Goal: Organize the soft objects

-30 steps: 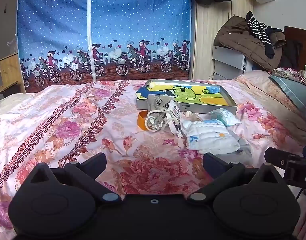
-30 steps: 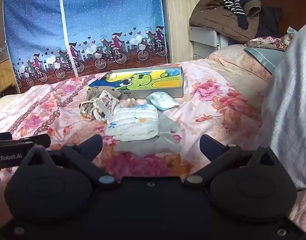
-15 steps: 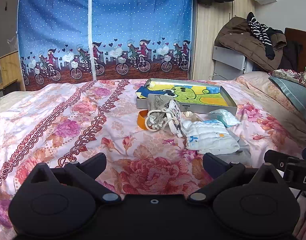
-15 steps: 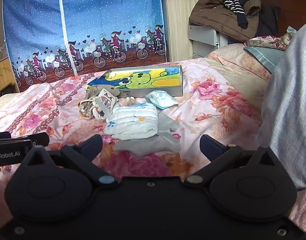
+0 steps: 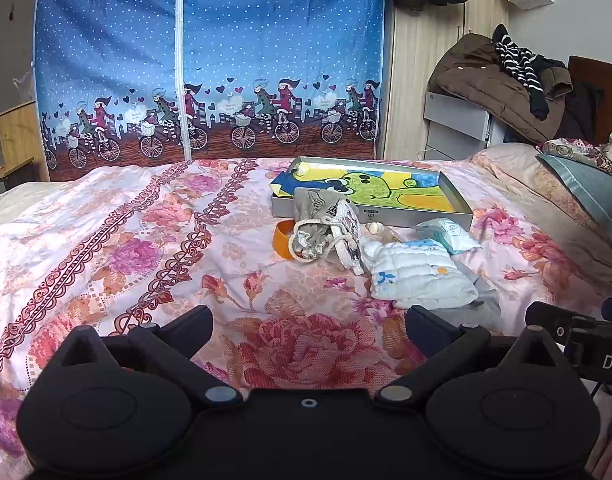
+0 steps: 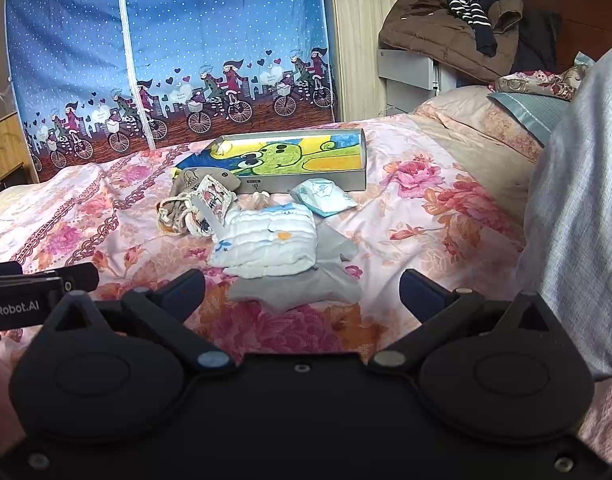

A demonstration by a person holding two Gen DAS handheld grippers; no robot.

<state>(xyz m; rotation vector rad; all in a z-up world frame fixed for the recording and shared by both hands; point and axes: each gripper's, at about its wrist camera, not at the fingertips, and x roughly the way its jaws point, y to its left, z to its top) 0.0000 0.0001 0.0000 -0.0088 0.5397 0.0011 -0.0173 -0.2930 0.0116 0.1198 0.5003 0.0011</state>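
Blue bicycle-print curtain point(image 5: 209, 60) behind the floral bed; brown coat point(image 6: 430, 28) (striped top over it) heaped right.

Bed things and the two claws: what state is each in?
left gripper: open, empty
right gripper: open, empty
shallow box: open, lined with a cartoon picture
drawstring pouch: lying on its side, mouth loose
white quilted cloth: folded, on grey cloth

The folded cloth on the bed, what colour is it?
The folded cloth is white, with small blue and orange prints. The right wrist view shows it best.
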